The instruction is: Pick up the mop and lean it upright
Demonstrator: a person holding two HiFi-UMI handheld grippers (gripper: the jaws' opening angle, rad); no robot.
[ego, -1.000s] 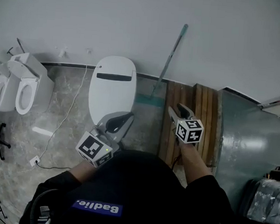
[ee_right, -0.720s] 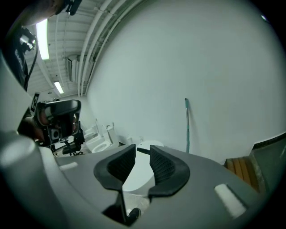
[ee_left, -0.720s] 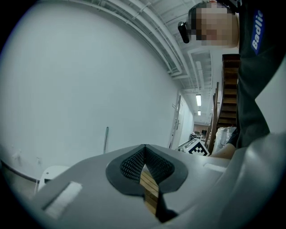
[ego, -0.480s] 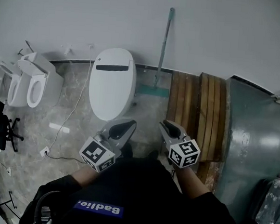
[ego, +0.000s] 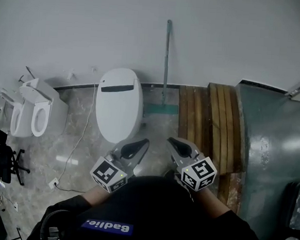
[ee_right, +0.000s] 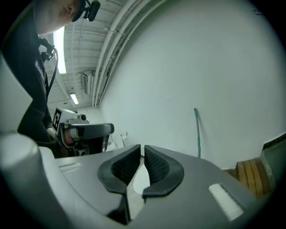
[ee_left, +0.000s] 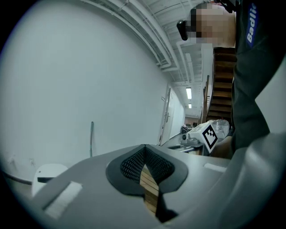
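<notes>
Head view: mop (ego: 166,56) stands upright against the far white wall, thin handle up, teal head on the floor between a glossy white toilet (ego: 119,104), lid shut, and ribbed wooden slats (ego: 207,119). Shirt print (ego: 106,226) reads "Badlie".

Left gripper view: left gripper (ee_left: 145,147) closed, meshed black pad tips meeting, empty.

Right gripper view: right gripper (ee_right: 143,150) narrowed to a slit, just been closing, nothing between.

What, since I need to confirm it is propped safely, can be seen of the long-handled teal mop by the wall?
The mop has a thin, straight grey-teal handle and a flat teal head. It stands nearly upright, head on the marbled floor at the foot of the white wall, handle seemingly leaning on that wall, between the white toilet and the wooden planks. Nothing grips it.
</notes>
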